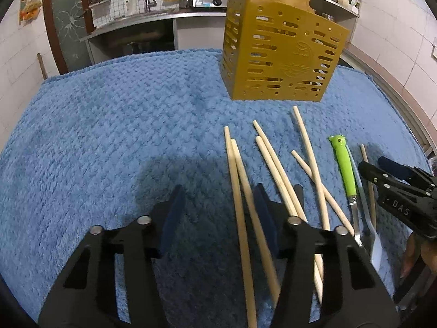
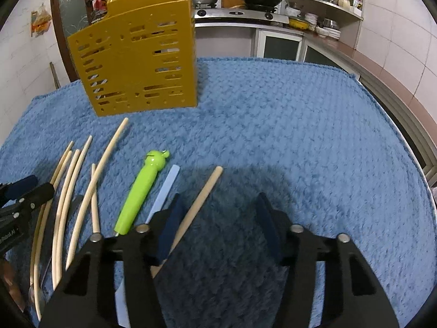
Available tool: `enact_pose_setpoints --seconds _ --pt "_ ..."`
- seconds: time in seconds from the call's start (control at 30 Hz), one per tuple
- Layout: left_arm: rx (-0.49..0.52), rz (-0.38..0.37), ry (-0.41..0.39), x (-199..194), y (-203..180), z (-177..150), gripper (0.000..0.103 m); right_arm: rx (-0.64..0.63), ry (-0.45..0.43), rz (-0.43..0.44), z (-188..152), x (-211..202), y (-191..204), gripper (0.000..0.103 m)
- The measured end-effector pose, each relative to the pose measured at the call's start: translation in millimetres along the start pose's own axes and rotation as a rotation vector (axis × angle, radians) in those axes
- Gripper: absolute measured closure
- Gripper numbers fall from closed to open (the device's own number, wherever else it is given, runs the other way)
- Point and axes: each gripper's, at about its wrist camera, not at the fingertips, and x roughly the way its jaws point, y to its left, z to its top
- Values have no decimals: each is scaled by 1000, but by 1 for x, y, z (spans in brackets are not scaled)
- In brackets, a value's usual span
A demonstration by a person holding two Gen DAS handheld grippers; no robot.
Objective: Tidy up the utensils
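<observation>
Item: pale round wooden chopsticks [image 1: 275, 169], loose lot, flat on blue fluffy towel [image 1: 109, 136]; two run between left claw [image 1: 221, 216] pads, rest just right of it. Left claw half spread, pinching nothing. Right claw [image 2: 218, 224] half spread, empty; one stick [image 2: 200, 201] beside its left pad. Likely light, stiff, smooth, prone to roll; best taken mid-shaft. Green frog-head plastic-handled utensil [image 2: 142, 191] left of right claw: thick handle prob. easiest hold. Mustard slotted plastic holder [image 1: 278, 52] upright, ahead of both.

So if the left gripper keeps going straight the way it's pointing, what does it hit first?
Probably the blue towel. The left gripper tilts down at bare cloth just left of the nearest pair of chopsticks, with nothing between its open jaws. Its right finger might graze that pair, though depth is hard to judge.
</observation>
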Motion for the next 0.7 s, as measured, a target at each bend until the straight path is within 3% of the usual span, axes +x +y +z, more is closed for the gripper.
enact_pose_setpoints --seconds 0.3,0.53,0.7 --pt "-31 -49 79 2 -1 11 77 -37 67 55 12 5 11 84" --pt "-25 -46 119 9 -2 22 84 -85 85 96 22 10 13 90" --pt "-7 -44 98 10 -3 24 87 -105 40 95 18 8 14 91"
